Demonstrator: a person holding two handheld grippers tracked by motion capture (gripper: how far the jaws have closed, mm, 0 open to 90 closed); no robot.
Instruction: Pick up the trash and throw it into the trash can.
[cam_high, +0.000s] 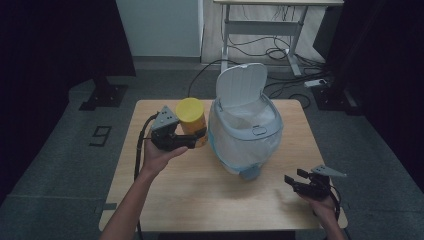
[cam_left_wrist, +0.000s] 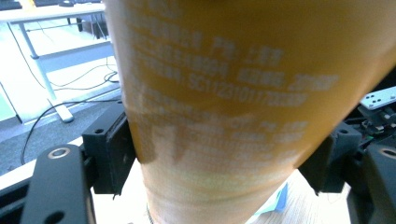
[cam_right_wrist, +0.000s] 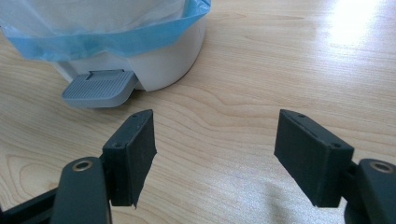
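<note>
Currently my left gripper (cam_high: 192, 138) has its fingers (cam_left_wrist: 109, 154) clamped on a yellow-lidded canister (cam_high: 192, 121), just beside a white pedal bin (cam_high: 245, 131) near the far edge of the wooden surface (cam_high: 200, 195). Its lid (cam_high: 241, 84) stands open. My right gripper (cam_high: 295, 181) rests near the near right corner, fingers (cam_right_wrist: 133, 154) apart, gripping nothing.

Dim high view with dark edges, blurred overexposed can (cam_left_wrist: 224, 107), window glare on table (cam_right_wrist: 359, 28)
</note>
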